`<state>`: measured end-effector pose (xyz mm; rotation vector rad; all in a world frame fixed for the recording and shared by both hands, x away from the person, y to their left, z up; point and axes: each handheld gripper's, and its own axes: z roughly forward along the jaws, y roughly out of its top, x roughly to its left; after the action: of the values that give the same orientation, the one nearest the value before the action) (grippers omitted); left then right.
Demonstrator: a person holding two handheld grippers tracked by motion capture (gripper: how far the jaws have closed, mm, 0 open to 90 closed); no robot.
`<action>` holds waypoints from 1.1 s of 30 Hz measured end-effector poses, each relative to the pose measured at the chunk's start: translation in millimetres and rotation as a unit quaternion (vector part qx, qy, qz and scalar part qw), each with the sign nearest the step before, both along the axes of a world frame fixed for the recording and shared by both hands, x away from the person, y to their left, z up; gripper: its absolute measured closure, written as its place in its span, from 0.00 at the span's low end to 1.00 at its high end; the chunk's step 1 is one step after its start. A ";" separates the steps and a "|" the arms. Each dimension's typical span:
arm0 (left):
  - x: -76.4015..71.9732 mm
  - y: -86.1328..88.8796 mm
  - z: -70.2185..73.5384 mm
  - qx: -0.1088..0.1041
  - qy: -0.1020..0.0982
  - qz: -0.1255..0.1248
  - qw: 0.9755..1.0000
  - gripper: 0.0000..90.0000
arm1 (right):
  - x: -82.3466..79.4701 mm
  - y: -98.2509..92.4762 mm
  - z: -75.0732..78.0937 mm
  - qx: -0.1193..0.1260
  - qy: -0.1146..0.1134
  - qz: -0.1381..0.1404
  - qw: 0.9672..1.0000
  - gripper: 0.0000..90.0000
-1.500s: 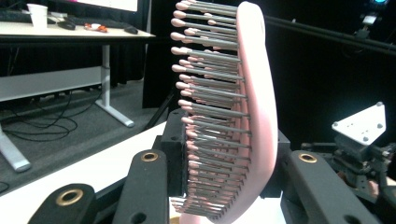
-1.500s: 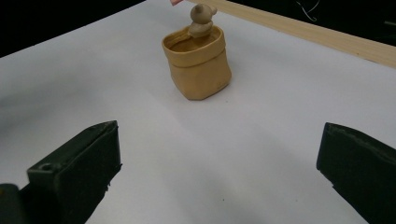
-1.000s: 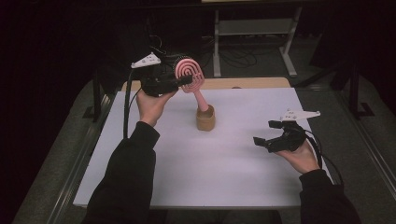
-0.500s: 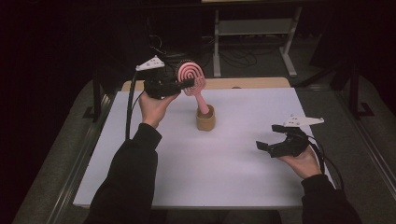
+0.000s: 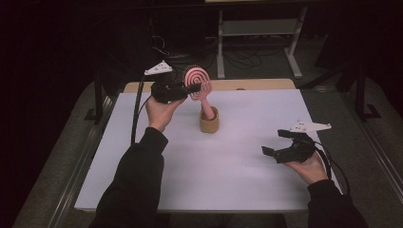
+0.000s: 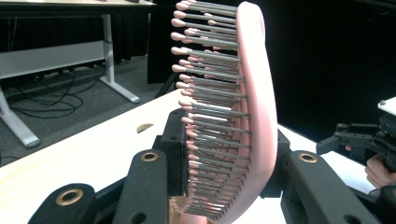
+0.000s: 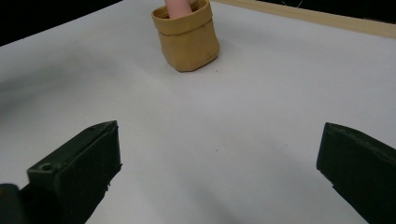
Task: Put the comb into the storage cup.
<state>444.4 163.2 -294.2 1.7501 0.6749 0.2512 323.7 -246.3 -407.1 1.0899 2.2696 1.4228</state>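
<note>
A pink hairbrush (image 5: 197, 81) stands upright with its handle down in a small tan pouch-like holder (image 5: 209, 122) at the back middle of the white table (image 5: 237, 175). My left gripper (image 5: 192, 89) is shut on the brush head from the left. In the left gripper view the jaws clamp the brush (image 6: 254, 116) across its bristles and back, my left gripper (image 6: 226, 165) being low in the picture. My right gripper (image 5: 274, 142) hovers open over the table's right side, nothing between its jaws. The right gripper view looks past my right gripper (image 7: 219, 163) at the holder (image 7: 189, 39) and the pink handle (image 7: 180, 5).
A wooden strip (image 5: 247, 84) runs along the table's far edge. Beyond it, table legs (image 5: 221, 42) and cables lie on the dark floor. A person's hand with the right gripper (image 6: 357, 140) shows far off in the left gripper view.
The left gripper and the brush have sunk slightly toward the holder. The right gripper has drifted a little nearer the table's front edge.
</note>
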 end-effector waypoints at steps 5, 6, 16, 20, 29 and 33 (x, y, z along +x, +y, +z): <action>1.2 -2.7 -3.8 0.002 0.003 0.001 1.000 0.70 | -1.2 0.5 -1.2 -0.001 -0.004 0.000 1.000 0.00; 1.7 -3.2 -5.3 0.003 0.003 0.001 1.000 0.70 | -1.4 0.4 -1.3 -0.001 -0.004 0.000 1.000 0.00; 6.0 -6.5 -18.8 0.009 0.013 0.004 1.000 0.70 | -3.4 -1.6 -2.8 0.001 -0.008 -0.004 1.000 0.00; 8.3 -6.8 -25.4 0.004 0.018 0.005 1.000 0.70 | -4.3 -2.6 -2.6 0.001 -0.010 -0.005 1.000 0.00; 15.3 -7.6 -38.9 -0.009 0.037 0.010 0.999 0.70 | -4.2 -3.9 -5.5 0.006 0.002 0.002 1.000 0.00; 16.3 -10.0 -40.3 -0.011 0.038 0.012 0.999 0.70 | -4.3 -5.0 -5.2 0.008 0.000 0.000 1.000 0.00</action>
<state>460.7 153.2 -334.5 1.7388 0.7511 0.1927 319.4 -251.2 -412.3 1.0961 2.2618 1.4444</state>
